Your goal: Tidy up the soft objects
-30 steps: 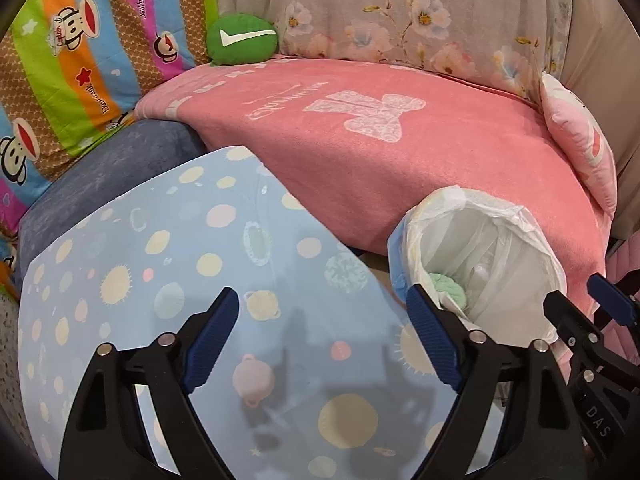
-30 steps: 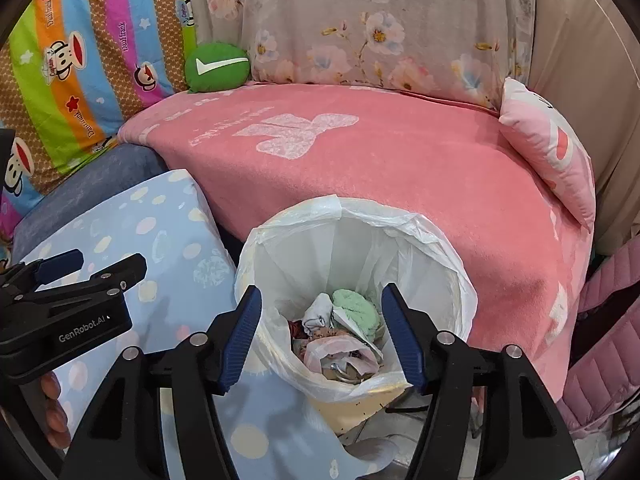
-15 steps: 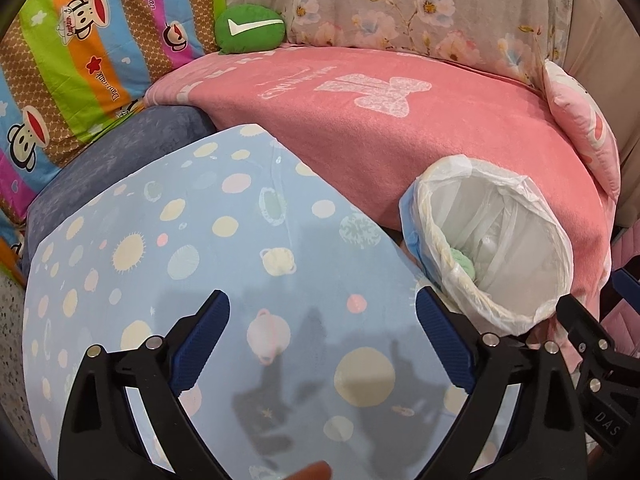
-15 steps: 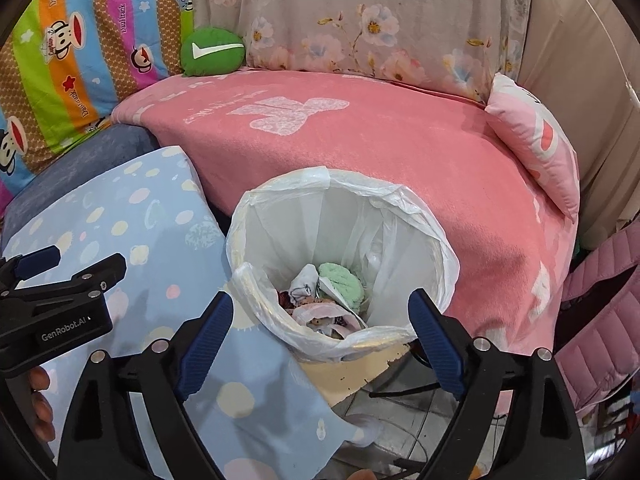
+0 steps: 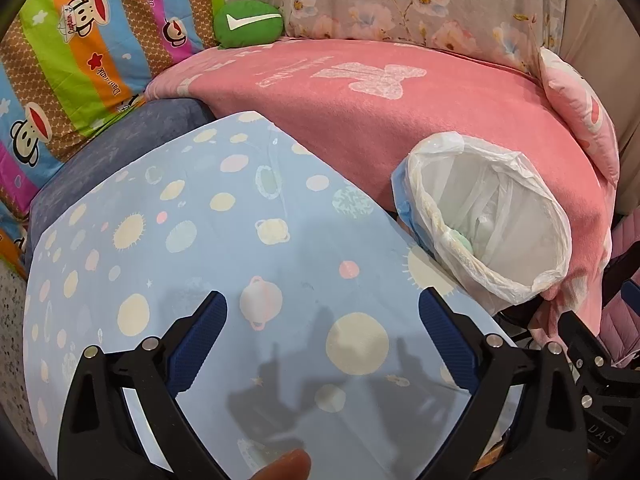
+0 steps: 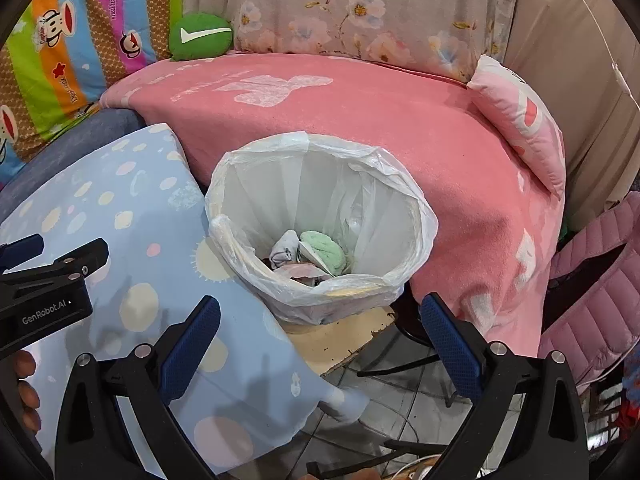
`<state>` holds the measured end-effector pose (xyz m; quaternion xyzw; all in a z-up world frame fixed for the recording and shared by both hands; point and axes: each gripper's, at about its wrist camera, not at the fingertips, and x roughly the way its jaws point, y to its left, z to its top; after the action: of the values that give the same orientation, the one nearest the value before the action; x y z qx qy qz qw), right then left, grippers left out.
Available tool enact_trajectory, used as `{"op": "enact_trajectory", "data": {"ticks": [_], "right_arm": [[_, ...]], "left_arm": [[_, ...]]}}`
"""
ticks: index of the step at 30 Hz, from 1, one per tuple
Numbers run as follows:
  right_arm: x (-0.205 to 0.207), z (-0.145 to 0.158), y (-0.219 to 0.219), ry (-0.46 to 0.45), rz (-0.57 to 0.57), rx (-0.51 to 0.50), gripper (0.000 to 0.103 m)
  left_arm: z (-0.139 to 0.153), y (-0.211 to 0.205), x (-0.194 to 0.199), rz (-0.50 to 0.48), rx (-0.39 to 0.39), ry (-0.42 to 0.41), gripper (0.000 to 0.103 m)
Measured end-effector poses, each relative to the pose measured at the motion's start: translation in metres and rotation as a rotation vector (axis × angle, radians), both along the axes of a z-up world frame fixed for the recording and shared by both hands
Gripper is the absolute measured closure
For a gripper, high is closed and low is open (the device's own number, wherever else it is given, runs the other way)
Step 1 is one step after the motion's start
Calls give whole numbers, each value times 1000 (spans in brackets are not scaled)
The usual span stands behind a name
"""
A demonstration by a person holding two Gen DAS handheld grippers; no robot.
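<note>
Blue pillow [image 5: 240,240] beneath left gripper [image 5: 322,340] and right gripper [image 6: 320,332], both spread, empty.

In the left wrist view the near wall of the lined bin [image 5: 486,216] hides most of its contents; only a bit of green cloth [image 5: 464,242] shows. In the right wrist view, the crumpled things [image 6: 308,254] at the bottom cannot be identified. The pink pillow [image 5: 580,112] is cut by the right edge. The small print on the striped cartoon fabric [image 6: 68,40] is hard to read.
</note>
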<state>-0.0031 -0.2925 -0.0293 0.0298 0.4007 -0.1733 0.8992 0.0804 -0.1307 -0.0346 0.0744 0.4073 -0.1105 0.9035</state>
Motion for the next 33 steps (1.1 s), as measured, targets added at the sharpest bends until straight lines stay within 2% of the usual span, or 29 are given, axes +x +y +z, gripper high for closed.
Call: {"op": "enact_trajectory", "data": {"ticks": [33], "right_arm": [[-18, 2, -8, -2, -43, -40, 7]], "left_arm": [[7, -18, -22, -29, 16, -18, 9]]}}
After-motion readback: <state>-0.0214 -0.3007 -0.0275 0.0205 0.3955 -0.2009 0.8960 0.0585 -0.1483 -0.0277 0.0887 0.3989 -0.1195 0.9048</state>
